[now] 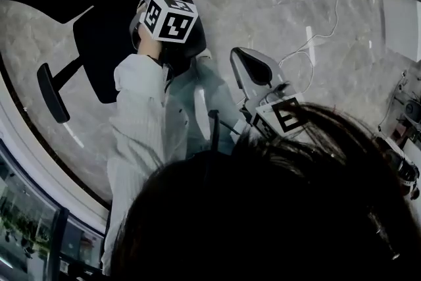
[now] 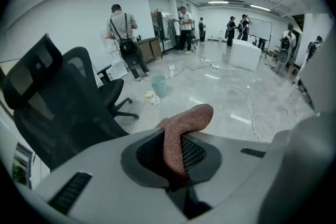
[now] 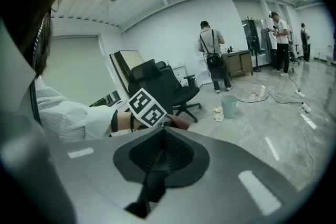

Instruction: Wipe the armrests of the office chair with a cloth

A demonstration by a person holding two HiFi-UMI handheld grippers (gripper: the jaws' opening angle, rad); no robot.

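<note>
Holding a reddish-pink knitted cloth [image 2: 181, 139] clenched in the left tongs [image 2: 177, 180], with its top end flopping over free. Right tongs [image 3: 152, 178] are pressed together with nothing between them. Black mesh office chair [image 2: 50, 107] stands just to the left. Its black padded armrest [image 1: 52, 94] looks apart from the cloth, though the overhead angle is poor.

Reddish-pink cloth [image 2: 181, 136] beside a black office chair [image 2: 58, 107].
The cloth is pinched upright in the left gripper's [image 2: 177, 182] jaws, top flopped over; chair upright on the floor [image 1: 276, 3], one narrow armrest [image 1: 52, 93] visible.
</note>
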